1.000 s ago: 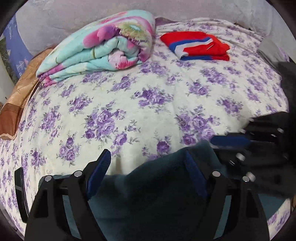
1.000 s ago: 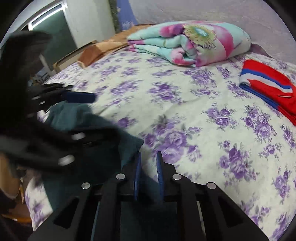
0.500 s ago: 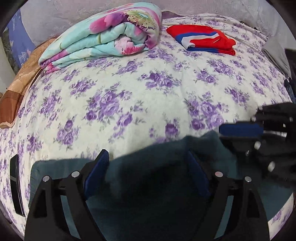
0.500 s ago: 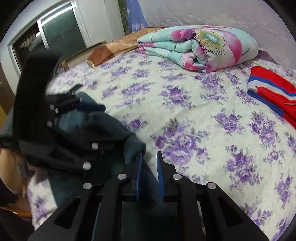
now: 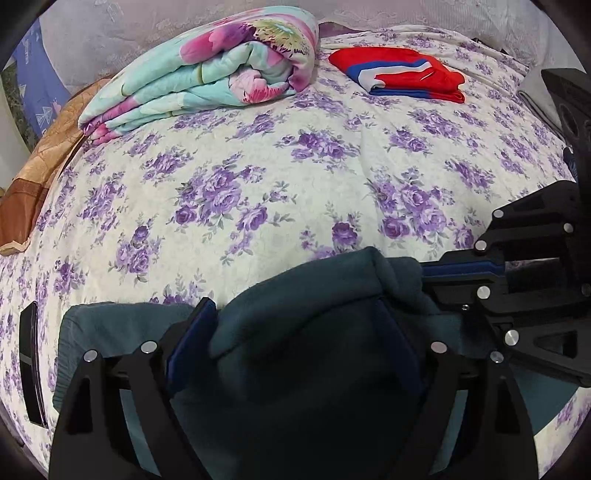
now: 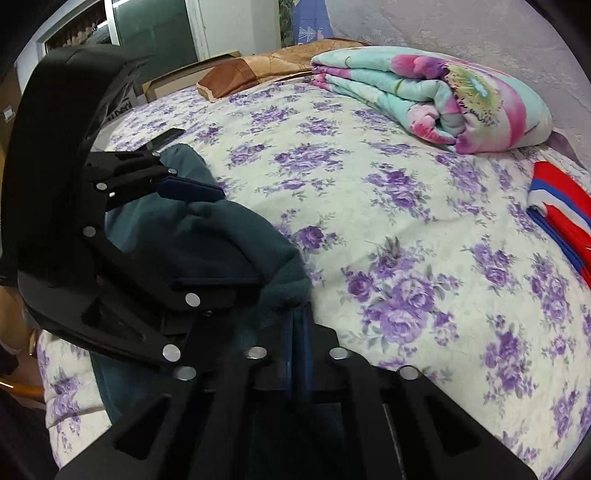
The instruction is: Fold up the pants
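Observation:
Dark teal pants (image 5: 314,295) lie bunched at the near edge of the flowered bed (image 5: 258,166). A thick fold of them fills the gap between the wide-set jaws of my left gripper (image 5: 291,306); no squeeze on the cloth shows. My right gripper (image 6: 297,317) points down at the fold's corner, its jaws closing, blue pads pressed together on the cloth's edge. From the left wrist view the right gripper (image 5: 424,269) comes in from the right and pinches the fold's right end. From the right wrist view the left gripper (image 6: 207,240) straddles the pants (image 6: 258,243).
A folded floral quilt (image 5: 207,74) and a folded red, white and blue garment (image 5: 402,70) lie at the far side of the bed. A brown pillow (image 5: 37,177) sits at the left edge, a dark phone (image 5: 33,362) beside the pants. A window (image 6: 147,29) stands behind.
The right gripper's narrow gap has closed onto the pants' edge, and the gripper has rolled a little. The left gripper stays wide, and the two grippers now stand closer together.

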### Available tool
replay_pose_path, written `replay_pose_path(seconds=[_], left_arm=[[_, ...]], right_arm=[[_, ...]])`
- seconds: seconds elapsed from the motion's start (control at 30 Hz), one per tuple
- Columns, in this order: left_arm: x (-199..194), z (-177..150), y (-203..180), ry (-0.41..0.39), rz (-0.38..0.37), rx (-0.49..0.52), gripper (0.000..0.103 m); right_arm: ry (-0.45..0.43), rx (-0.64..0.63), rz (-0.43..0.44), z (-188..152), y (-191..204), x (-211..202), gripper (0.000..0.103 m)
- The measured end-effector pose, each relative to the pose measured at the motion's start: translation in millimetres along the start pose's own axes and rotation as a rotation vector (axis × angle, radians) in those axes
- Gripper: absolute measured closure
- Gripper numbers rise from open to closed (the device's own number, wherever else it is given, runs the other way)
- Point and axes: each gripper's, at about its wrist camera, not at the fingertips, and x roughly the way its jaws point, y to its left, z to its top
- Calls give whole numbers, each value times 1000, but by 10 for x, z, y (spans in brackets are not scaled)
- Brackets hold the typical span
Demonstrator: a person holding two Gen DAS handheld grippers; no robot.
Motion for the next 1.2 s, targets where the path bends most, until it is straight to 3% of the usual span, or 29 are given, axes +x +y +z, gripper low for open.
replay_pose_path(seconds=[0.13,0.27,0.3,0.33,0.4,0.47,0.5,0.57,0.63,0.7,0.73,0.77,0.8,0.83,0.93,1.03,1.1,1.17,1.2], left_arm=[[2,-30,34,-3,-12,-4,18],[-4,-34,23,0,-4,4,18],[-17,-32,24,1,0,5,18],[-62,-36,27,-3,8,5,18],[-196,-59,77,-33,17,5,18],[-349,-112,187,-69,50,0,15],[-394,-131,254,-78,75,-7,15],[-431,-192,448,-71,147,-51,14],[-423,-283,705,-35,188,-146,14],[-390,-388,945,5,204,-241,14],[-372,-470,1080,28,235,-287,14],[-375,-527,1175,39,265,-318,14],[-397,-583,1271,44,283,-347,14],[-453,-645,1374,39,270,-387,14],[-627,-798,1571,12,211,-475,14],[-645,-876,1616,28,203,-492,14],[-579,-885,1598,48,162,-508,21],[-470,-882,1558,77,108,-524,40],[-425,-870,1526,79,112,-523,42]], right_arm=[[-65,107,-31,59,-280,-146,99],[11,83,-103,50,-317,130,98],[7,95,-114,50,-339,128,95],[-19,119,-131,54,-370,44,85],[-69,150,-196,23,-405,-163,74],[-82,179,-350,-42,-432,-344,74],[-95,208,-348,-88,-442,-431,74],[-106,232,-176,-200,-342,-518,75],[-28,186,-91,-349,-148,-412,76],[59,175,-176,-472,-171,-273,78],[20,237,-162,-521,-290,-345,84],[12,295,-205,-537,-374,-431,86],[7,331,-311,-548,-420,-535,80],[-24,350,-417,-567,-416,-696,70],[-94,352,-291,-716,-263,-1058,58],[-97,338,-337,-953,-57,-1278,46],[-103,355,-338,-1147,13,-1383,45],[-116,389,-331,-1359,73,-1479,45],[-118,398,-334,-1437,84,-1503,45]])
